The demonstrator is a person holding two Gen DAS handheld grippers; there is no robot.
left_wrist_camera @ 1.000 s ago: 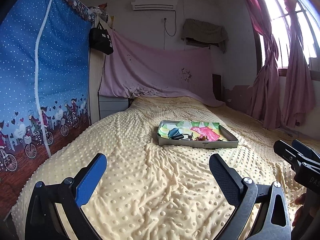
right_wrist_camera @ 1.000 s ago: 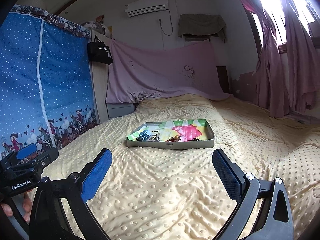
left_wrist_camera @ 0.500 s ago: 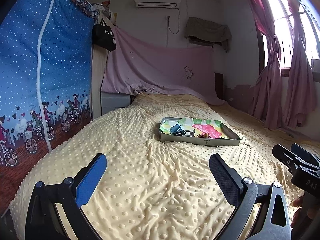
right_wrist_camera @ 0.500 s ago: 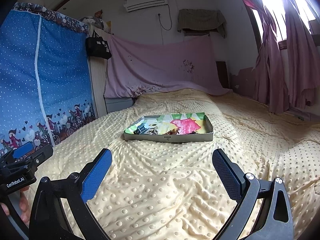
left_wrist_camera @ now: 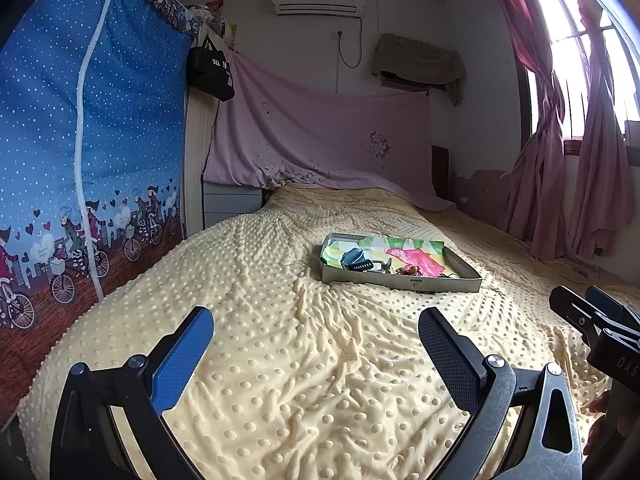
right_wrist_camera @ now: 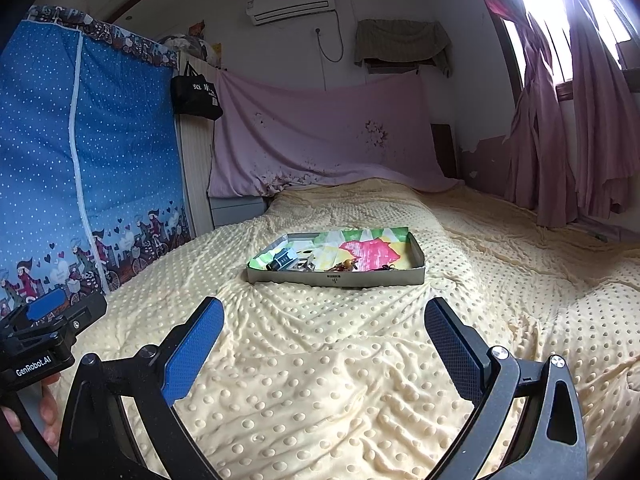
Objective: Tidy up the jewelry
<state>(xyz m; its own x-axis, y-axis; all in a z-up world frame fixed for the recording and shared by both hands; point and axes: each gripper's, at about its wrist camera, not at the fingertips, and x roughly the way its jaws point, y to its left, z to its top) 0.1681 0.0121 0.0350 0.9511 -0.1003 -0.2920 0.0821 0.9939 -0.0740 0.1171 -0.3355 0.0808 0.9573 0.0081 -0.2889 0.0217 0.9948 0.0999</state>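
A shallow grey box (left_wrist_camera: pixel 404 282) with a colourful paper lining sits on the bed; it also shows in the right wrist view (right_wrist_camera: pixel 336 278). In it lie a dark blue hair clip (left_wrist_camera: pixel 354 258), a small brown jewelry piece (left_wrist_camera: pixel 408 269) and other small items; they show in the right wrist view as the clip (right_wrist_camera: pixel 283 259) and the brown piece (right_wrist_camera: pixel 344 266). My left gripper (left_wrist_camera: pixel 316 330) is open and empty, well short of the box. My right gripper (right_wrist_camera: pixel 324 320) is open and empty, also short of the box.
The bed is covered by a yellow dotted blanket (left_wrist_camera: pixel 280 360). A blue fabric wardrobe (left_wrist_camera: pixel 80 160) stands at the left. Pink curtains (left_wrist_camera: pixel 568 184) hang at the right. The other gripper shows at each view's edge: the right one (left_wrist_camera: pixel 600 324), the left one (right_wrist_camera: pixel 40 336).
Both grippers have moved slightly toward the box, which appears a little closer and lower in the views. Both stay open and empty.
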